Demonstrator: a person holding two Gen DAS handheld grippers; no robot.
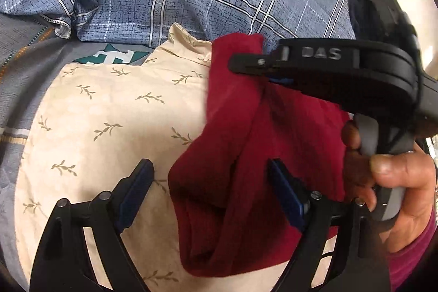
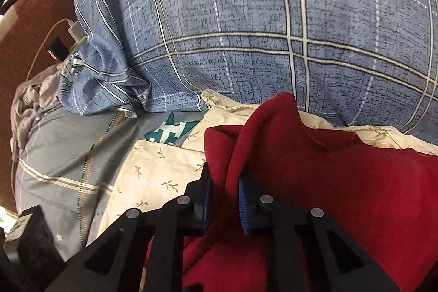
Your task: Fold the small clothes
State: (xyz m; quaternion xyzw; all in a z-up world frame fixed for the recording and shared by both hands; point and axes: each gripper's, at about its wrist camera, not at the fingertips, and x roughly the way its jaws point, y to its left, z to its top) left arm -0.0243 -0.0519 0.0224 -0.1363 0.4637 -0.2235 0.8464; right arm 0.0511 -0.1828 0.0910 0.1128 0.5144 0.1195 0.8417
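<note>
A dark red knit garment (image 1: 246, 155) lies bunched on a cream leaf-print cloth (image 1: 109, 114). My left gripper (image 1: 210, 182) is open, its jaws on either side of a fold of the garment, not closed on it. My right gripper (image 1: 262, 70) comes in from the right in the left wrist view, shut on a raised ridge of the garment. In the right wrist view the right gripper (image 2: 224, 199) pinches that red garment (image 2: 342, 182) between its blue pads (image 2: 242, 207).
A large blue plaid pillow (image 2: 246, 18) stands just behind the clothes. A grey bedsheet (image 2: 60, 155) extends left, with a crumpled grey cloth (image 2: 30, 100). A phone and white charger (image 2: 68, 40) sit on the brown wooden surface at far left.
</note>
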